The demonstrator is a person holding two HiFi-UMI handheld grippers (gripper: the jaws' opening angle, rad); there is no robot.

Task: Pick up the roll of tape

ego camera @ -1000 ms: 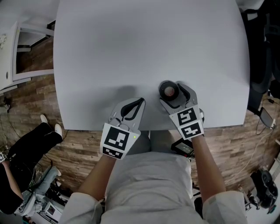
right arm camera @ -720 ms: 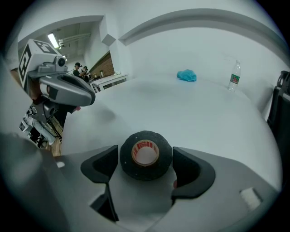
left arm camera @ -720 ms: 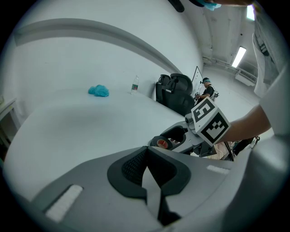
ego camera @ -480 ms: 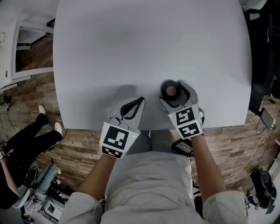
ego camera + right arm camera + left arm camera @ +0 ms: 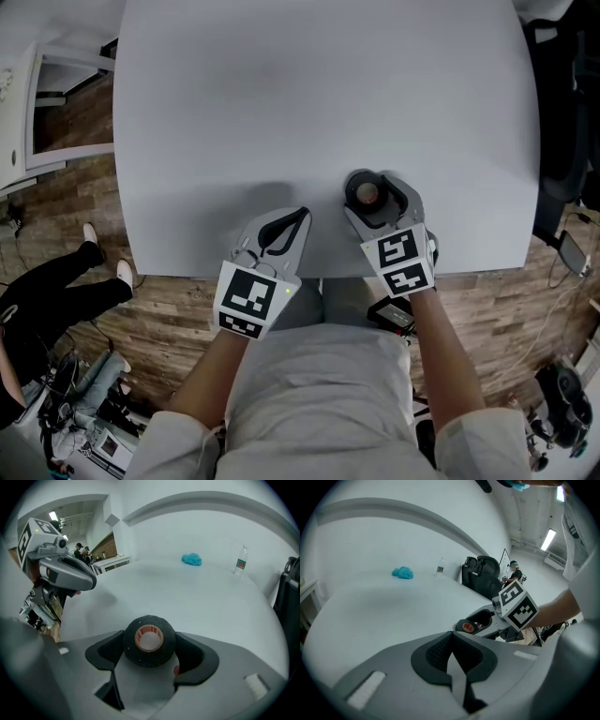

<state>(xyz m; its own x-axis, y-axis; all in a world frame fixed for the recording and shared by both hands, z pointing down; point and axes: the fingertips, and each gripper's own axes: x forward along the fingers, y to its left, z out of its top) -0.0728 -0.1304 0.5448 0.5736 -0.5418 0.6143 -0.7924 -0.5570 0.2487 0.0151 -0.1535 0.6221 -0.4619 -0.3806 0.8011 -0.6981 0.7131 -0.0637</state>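
Note:
The roll of tape (image 5: 366, 192) is black with a red-printed core and lies flat on the white table (image 5: 281, 94) near its front edge. My right gripper (image 5: 377, 190) straddles it. Its jaws are closing, and in the right gripper view both dark pads (image 5: 105, 651) touch the sides of the roll (image 5: 149, 641). My left gripper (image 5: 298, 219) rests to the left of the roll, shut with nothing in it. The left gripper view shows its pads (image 5: 440, 651) meeting, with the roll (image 5: 468, 626) and right gripper (image 5: 487, 619) ahead on the right.
A blue cloth (image 5: 191, 559) and a small water bottle (image 5: 240, 566) lie at the table's far side. Black chairs (image 5: 485, 573) stand beyond it. A person's legs (image 5: 56, 291) are on the wooden floor at the left. The table's front edge runs just under both grippers.
The roll and the right gripper's fingertips have shifted slightly to the right. The left gripper has not moved. The person's legs on the floor have moved.

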